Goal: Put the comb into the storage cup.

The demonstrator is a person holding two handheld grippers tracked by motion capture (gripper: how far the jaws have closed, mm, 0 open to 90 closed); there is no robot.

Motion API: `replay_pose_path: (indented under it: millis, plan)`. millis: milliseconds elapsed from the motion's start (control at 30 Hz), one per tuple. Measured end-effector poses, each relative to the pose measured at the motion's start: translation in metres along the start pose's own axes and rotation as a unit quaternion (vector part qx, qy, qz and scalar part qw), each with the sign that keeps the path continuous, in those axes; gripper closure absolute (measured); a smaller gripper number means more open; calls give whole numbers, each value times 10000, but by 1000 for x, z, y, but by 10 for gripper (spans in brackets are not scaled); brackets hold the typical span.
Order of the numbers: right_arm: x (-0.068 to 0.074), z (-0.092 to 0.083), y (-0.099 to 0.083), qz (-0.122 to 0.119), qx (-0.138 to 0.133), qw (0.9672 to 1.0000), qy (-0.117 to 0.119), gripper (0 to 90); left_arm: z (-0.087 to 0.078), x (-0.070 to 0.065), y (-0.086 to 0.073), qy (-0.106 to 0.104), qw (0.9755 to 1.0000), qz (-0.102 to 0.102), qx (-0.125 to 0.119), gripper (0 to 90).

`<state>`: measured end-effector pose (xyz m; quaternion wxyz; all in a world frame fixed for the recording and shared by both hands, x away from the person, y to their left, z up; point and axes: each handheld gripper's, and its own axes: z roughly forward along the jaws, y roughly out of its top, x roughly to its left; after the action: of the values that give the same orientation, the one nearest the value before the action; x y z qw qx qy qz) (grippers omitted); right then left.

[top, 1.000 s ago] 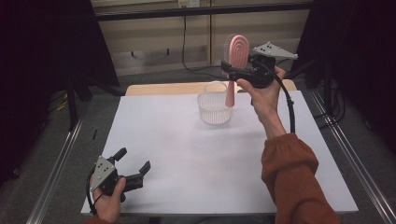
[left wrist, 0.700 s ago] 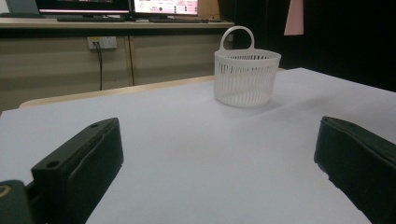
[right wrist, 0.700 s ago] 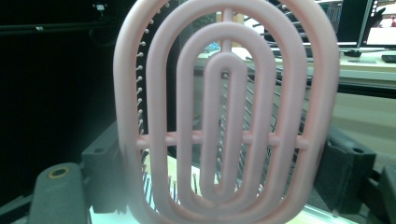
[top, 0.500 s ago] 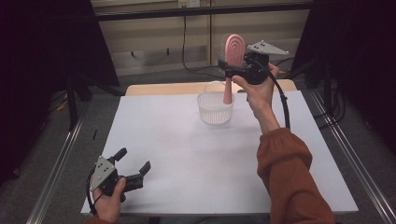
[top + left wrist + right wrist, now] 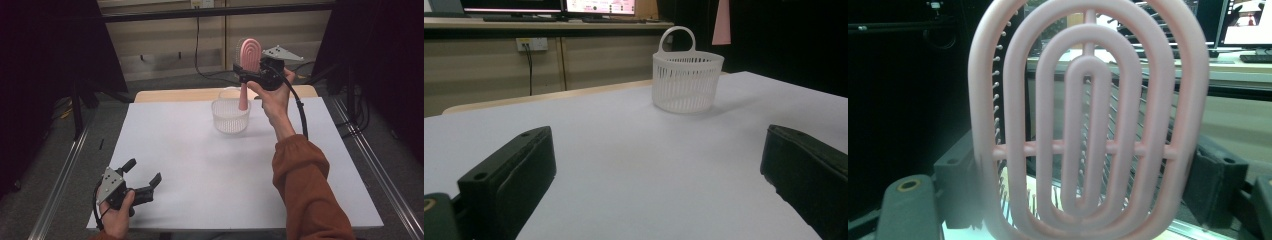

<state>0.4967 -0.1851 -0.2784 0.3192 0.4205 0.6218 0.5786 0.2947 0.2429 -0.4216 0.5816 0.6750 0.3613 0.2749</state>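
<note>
A pink oval hairbrush (image 5: 250, 54) stands upright, handle down, with my right gripper (image 5: 248, 75) shut on its neck. In the right gripper view the brush head (image 5: 1088, 125) stands between my jaws. The handle's end hangs just over the rim of a white slotted basket (image 5: 230, 117) at the table's far middle. The left gripper view has the basket (image 5: 686, 82) ahead and the pink handle (image 5: 722, 22) above its right edge. My left gripper (image 5: 145, 171) rests open at the front left, nothing between its jaws.
The white table top (image 5: 200, 165) spreads between the basket and my left gripper. A wooden strip (image 5: 175, 95) runs along the far edge. Metal rails (image 5: 370, 165) flank both sides. The right gripper's cable (image 5: 300, 112) hangs by the forearm.
My right gripper has carried the brush left and down, so its handle now hangs over the basket. The left gripper has stayed put.
</note>
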Motion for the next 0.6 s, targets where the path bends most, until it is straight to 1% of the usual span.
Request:
replay_pose_path:
  millis: [100, 167, 233, 333, 433, 600]
  plan:
    - [1, 3, -3, -18, -5, 10000, -16, 192, 0, 1, 0, 9, 10000, 3, 5, 14]
    - [1, 6, -5, -9, 14, 10000, 16, 192, 0, 0, 0, -11, 10000, -25, 18, 14]
    - [2, 8, -8, 23, 34, 10000, -9, 192, 0, 0, 0, -9, 10000, -32, -1, 14]
    - [2, 12, -13, -2, 102, 9999, 1, 192, 0, 1, 0, 12, 10000, 16, 17, 14]
    - [2, 15, -16, 40, 61, 10000, 20, 192, 0, 1, 0, 8, 10000, 14, 17, 14]
    - [3, 21, -22, 67, 87, 9999, 26, 192, -1, 1, 0, 3, 10000, 0, 16, 14]
